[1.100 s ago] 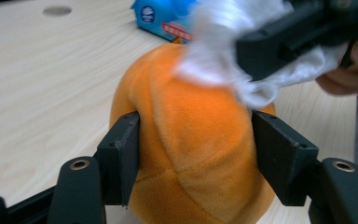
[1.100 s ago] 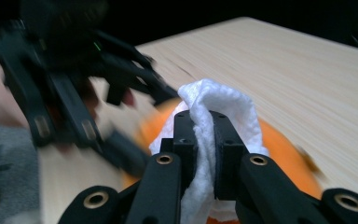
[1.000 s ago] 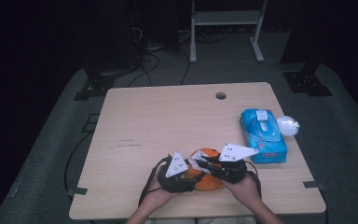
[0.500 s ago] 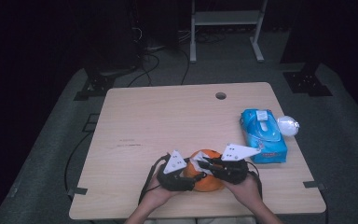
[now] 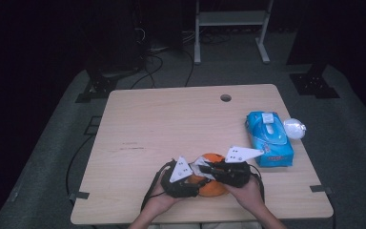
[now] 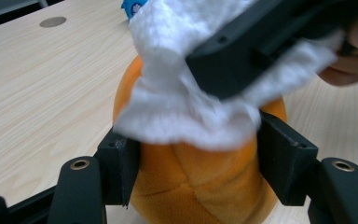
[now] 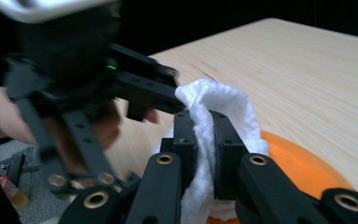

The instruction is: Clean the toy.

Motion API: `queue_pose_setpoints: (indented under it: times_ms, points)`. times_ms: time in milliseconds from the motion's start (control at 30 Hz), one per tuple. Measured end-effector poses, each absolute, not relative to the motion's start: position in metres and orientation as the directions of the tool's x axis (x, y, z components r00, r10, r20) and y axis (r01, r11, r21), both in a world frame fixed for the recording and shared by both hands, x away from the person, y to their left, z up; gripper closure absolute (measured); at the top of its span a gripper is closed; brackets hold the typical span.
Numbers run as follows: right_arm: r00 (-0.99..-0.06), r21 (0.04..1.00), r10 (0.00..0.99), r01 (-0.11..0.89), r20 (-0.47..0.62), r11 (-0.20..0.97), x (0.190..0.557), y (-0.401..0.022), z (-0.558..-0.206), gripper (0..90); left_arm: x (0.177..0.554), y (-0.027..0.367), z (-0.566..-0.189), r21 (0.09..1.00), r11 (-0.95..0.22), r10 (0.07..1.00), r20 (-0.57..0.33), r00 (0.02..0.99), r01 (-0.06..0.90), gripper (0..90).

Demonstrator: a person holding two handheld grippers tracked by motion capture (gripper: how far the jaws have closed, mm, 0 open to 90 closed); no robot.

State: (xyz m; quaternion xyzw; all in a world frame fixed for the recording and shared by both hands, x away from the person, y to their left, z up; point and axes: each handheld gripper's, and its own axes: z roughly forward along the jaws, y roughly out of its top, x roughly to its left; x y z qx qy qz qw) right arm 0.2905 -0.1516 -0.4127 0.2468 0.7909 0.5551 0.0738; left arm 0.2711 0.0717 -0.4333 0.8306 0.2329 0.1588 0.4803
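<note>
Left tongs (image 6: 196,172) clamp orange ball (image 6: 200,186); right tongs (image 7: 204,140) pinch cloth (image 7: 214,100).

Plush ball (image 5: 211,181) is sitting near the table's (image 5: 171,124) front edge, between the left gripper (image 5: 181,180) and the right gripper (image 5: 208,170). Cloth (image 6: 186,98) is lying on the ball's top. Wipes pack (image 5: 269,138) is lying by the right edge, a wad (image 5: 294,128) just beside it, overhanging that edge. Cable hole (image 5: 226,98) is sitting near the back edge.
</note>
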Motion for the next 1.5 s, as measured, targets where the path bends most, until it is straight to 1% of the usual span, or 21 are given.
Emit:
queue_pose_setpoints:
  times_ms: [100,167,233,267,300,333,367,400,467,533,633,867,900,1000,1033,1067,1100,1167,1200,1300,1500]
  points:
    - [-0.815,0.908,0.571,0.306,0.095,0.286,0.296,-0.172,-0.413,81.7,0.273,0.076,-0.434,0.872,-0.422,0.538,0.019,0.843,0.249,36.5]
    - [-0.792,0.9,0.601,0.333,0.105,0.281,0.298,-0.183,-0.416,81.7,0.275,0.078,-0.432,0.875,-0.406,0.526,-0.012,0.85,0.264,33.3]
    - [-0.797,0.901,0.593,0.335,0.115,0.275,0.295,-0.182,-0.416,81.7,0.278,0.079,-0.426,0.886,-0.368,0.525,-0.053,0.849,0.283,22.6]
    - [-0.809,0.904,0.58,0.313,0.093,0.291,0.293,-0.176,-0.415,81.7,0.28,0.08,-0.423,0.897,-0.34,0.533,-0.064,0.844,0.283,19.0]
    - [-0.829,0.908,0.552,0.299,0.094,0.295,0.29,-0.171,-0.415,81.6,0.281,0.081,-0.421,0.901,-0.321,0.535,-0.081,0.841,0.291,18.1]
    - [-0.845,0.911,0.525,0.292,0.102,0.293,0.288,-0.165,-0.415,81.6,0.283,0.08,-0.421,0.896,-0.323,0.537,-0.091,0.838,0.305,18.2]
    - [-0.857,0.911,0.506,0.28,0.096,0.301,0.287,-0.159,-0.414,81.3,0.283,0.078,-0.423,0.886,-0.35,0.548,-0.07,0.833,0.305,20.1]
    - [-0.86,0.911,0.505,0.266,0.077,0.314,0.285,-0.154,-0.413,81.2,0.282,0.077,-0.426,0.877,-0.379,0.553,-0.04,0.832,0.294,23.9]
    - [-0.855,0.904,0.515,0.266,0.062,0.334,0.287,-0.154,-0.414,81.4,0.28,0.078,-0.43,0.878,-0.377,0.552,-0.042,0.833,0.295,27.6]
    - [-0.839,0.9,0.536,0.298,0.088,0.319,0.291,-0.162,-0.416,81.5,0.28,0.079,-0.43,0.873,-0.391,0.548,-0.032,0.836,0.29,31.5]
    - [-0.807,0.893,0.588,0.308,0.063,0.327,0.294,-0.172,-0.416,81.5,0.279,0.079,-0.429,0.874,-0.391,0.538,-0.037,0.842,0.288,31.7]
    - [-0.797,0.891,0.601,0.314,0.06,0.328,0.293,-0.179,-0.416,81.5,0.28,0.082,-0.429,0.872,-0.39,0.525,-0.054,0.849,0.297,31.0]
    - [-0.799,0.892,0.598,0.313,0.062,0.325,0.292,-0.178,-0.416,81.5,0.282,0.082,-0.428,0.87,-0.386,0.523,-0.066,0.85,0.306,28.4]
    - [-0.838,0.901,0.543,0.275,0.054,0.336,0.286,-0.169,-0.415,81.5,0.289,0.084,-0.429,0.86,-0.361,0.548,-0.117,0.828,0.36,11.7]
    - [-0.847,0.902,0.53,0.26,0.041,0.345,0.284,-0.165,-0.414,81.5,0.291,0.083,-0.432,0.85,-0.362,0.543,-0.141,0.828,0.383,10.0]
    - [-0.849,0.902,0.527,0.252,0.033,0.351,0.283,-0.162,-0.413,81.5,0.291,0.083,-0.436,0.849,-0.362,0.541,-0.145,0.828,0.385,11.5]
    - [-0.851,0.902,0.524,0.252,0.033,0.351,0.284,-0.16,-0.412,81.5,0.29,0.082,-0.437,0.855,-0.363,0.548,-0.124,0.827,0.369,18.4]
    - [-0.848,0.903,0.529,0.254,0.036,0.345,0.286,-0.157,-0.411,81.5,0.284,0.077,-0.433,0.875,-0.383,0.564,-0.03,0.825,0.294,33.3]
    - [-0.847,0.907,0.53,0.256,0.045,0.333,0.287,-0.155,-0.41,81.6,0.28,0.073,-0.431,0.888,-0.385,0.575,0.017,0.818,0.253,37.7]
    - [-0.842,0.919,0.54,0.227,0.018,0.324,0.286,-0.151,-0.405,81.6,0.275,0.065,-0.429,0.904,-0.389,0.6,0.103,0.793,0.176,40.0]
    - [-0.785,0.907,0.616,0.311,0.075,0.286,0.304,-0.179,-0.419,81.6,0.276,0.074,-0.432,0.893,-0.395,0.589,0.068,0.805,0.214,39.6]
